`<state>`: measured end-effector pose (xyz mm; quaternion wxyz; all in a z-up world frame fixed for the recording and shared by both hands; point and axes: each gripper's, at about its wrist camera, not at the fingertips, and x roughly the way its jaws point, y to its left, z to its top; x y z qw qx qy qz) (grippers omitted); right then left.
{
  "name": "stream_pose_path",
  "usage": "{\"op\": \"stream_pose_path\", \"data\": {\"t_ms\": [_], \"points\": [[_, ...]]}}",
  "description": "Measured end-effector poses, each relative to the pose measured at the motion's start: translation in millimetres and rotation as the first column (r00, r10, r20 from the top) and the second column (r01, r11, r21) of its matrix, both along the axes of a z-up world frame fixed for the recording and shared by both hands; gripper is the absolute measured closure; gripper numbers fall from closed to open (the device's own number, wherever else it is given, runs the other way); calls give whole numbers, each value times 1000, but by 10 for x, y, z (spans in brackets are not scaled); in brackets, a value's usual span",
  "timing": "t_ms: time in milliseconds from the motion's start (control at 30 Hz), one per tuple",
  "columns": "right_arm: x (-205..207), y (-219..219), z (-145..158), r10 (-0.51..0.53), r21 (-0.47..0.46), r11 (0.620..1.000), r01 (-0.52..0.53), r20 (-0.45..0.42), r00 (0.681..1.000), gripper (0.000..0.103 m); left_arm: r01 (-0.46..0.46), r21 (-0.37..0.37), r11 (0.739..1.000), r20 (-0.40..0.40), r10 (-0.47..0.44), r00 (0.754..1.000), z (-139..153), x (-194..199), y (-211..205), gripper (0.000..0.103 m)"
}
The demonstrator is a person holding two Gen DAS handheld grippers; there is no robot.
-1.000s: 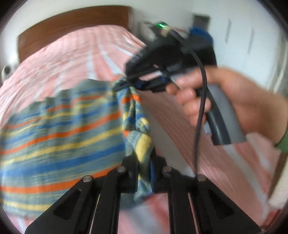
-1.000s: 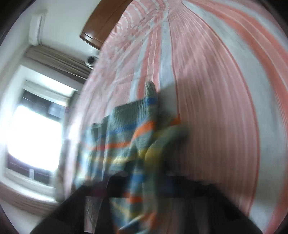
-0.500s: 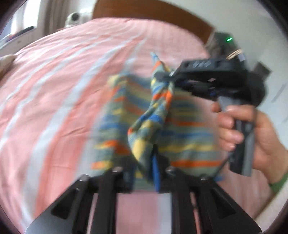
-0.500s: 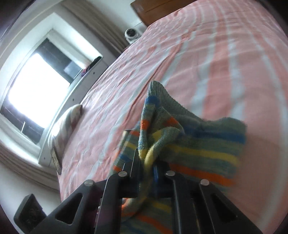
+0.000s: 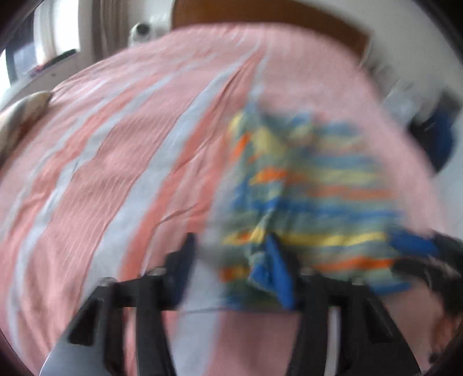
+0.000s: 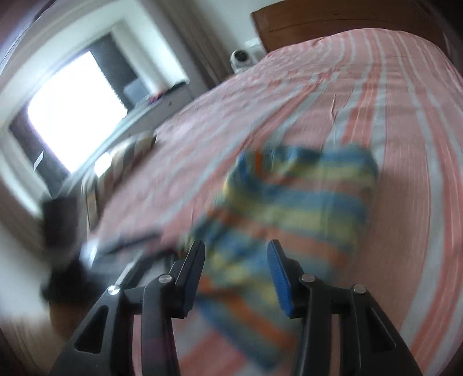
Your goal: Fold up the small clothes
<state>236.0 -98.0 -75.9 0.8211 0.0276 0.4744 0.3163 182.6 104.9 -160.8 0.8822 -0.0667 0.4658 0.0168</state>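
Observation:
The striped knit garment [image 5: 312, 185] in blue, yellow, orange and grey lies bunched on the pink striped bed [image 5: 121, 162]. My left gripper [image 5: 231, 269] hovers at its near edge with jaws opening. A fold of cloth rests against the right blue pad [image 5: 277, 274], but nothing is pinched. In the right wrist view the garment [image 6: 292, 208] lies beyond my right gripper [image 6: 235, 269], whose jaws are also opening, with the cloth showing in the gap below them. Both views are motion-blurred. The right gripper [image 5: 428, 254] shows as a dark blur at the garment's right edge.
A wooden headboard [image 6: 332, 23] stands at the far end of the bed. A small white camera [image 6: 240, 57] sits beside it. A striped pillow [image 6: 124, 162] lies by the bright window [image 6: 66, 115]. A dark blurred shape [image 6: 60, 231] sits at the left.
Both grippers were shut on bunched corners of the lifted garment. Their jaws have since parted, and the garment has dropped onto the bed. Both views have swung round.

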Motion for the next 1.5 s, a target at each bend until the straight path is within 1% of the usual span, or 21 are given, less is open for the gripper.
{"op": "stream_pose_path", "data": {"t_ms": [33,67,133,167,200,233,300,400,567,600,800,967,1067,1100,1167,1200,1267,1333,1400,1433,1500], "points": [[-73,10,-178,-21,-80,997,19,-32,999,58,-9,-11,1000,0,9,1000,-15,-27,53,47],[-123,15,-260,-39,-121,992,34,-36,999,59,-27,7,1000,4,27,1000,28,-61,74,38],[-388,-31,-173,-93,-143,985,100,50,994,59,-88,93,992,39,85,996,192,-218,115,30],[-496,-49,-98,-116,-141,982,126,72,991,57,-101,113,989,65,94,993,272,-327,136,24],[-587,-72,-36,-135,-121,982,145,86,987,48,-97,106,990,79,89,993,342,-409,160,22],[-703,-100,41,-156,-88,982,165,108,982,38,-91,93,991,81,84,993,395,-487,182,21],[-860,-100,150,-176,-79,979,190,152,973,29,-88,79,993,85,81,993,478,-557,203,21],[-1002,-15,220,-173,-118,973,198,194,966,28,-84,86,993,106,75,992,595,-611,163,21],[-1171,-30,213,-203,-142,962,233,194,960,28,-64,108,992,126,50,991,671,-512,53,21],[-1181,-35,211,-208,-144,961,238,192,959,28,-63,110,992,128,49,991,661,-415,39,21],[-1303,-31,187,-213,-180,951,250,201,956,27,-66,120,991,132,50,990,664,-360,39,20],[-1308,-26,116,-223,-212,940,266,208,952,27,-58,138,989,116,42,992,585,-331,42,17],[-1323,-42,66,-233,-245,926,286,225,946,27,-27,136,990,97,13,995,473,-345,38,14],[-1336,-59,59,-242,-248,922,298,232,942,23,-7,134,991,91,-5,996,431,-377,31,13],[-1373,-124,48,-278,-257,903,344,260,925,12,27,132,991,88,-39,995,340,-466,14,5],[-1388,-168,33,-299,-266,889,373,278,913,4,41,130,991,88,-52,995,270,-521,2,4],[-1391,-244,-30,-326,-282,869,406,290,900,1,59,128,990,74,-69,995,105,-597,-27,3],[-1354,-330,-201,-358,-298,854,426,258,897,1,81,114,990,36,-86,996,-118,-634,-58,3],[-1319,-397,-393,-383,-295,853,430,204,901,0,55,121,991,99,-68,993,-239,-729,-61,0],[-1326,-412,-417,-389,-281,855,436,208,897,0,45,121,992,120,-59,991,-247,-760,-67,0],[-1340,-404,-427,-389,-281,852,442,226,893,0,43,120,992,119,-58,991,-249,-763,-71,0]]}}
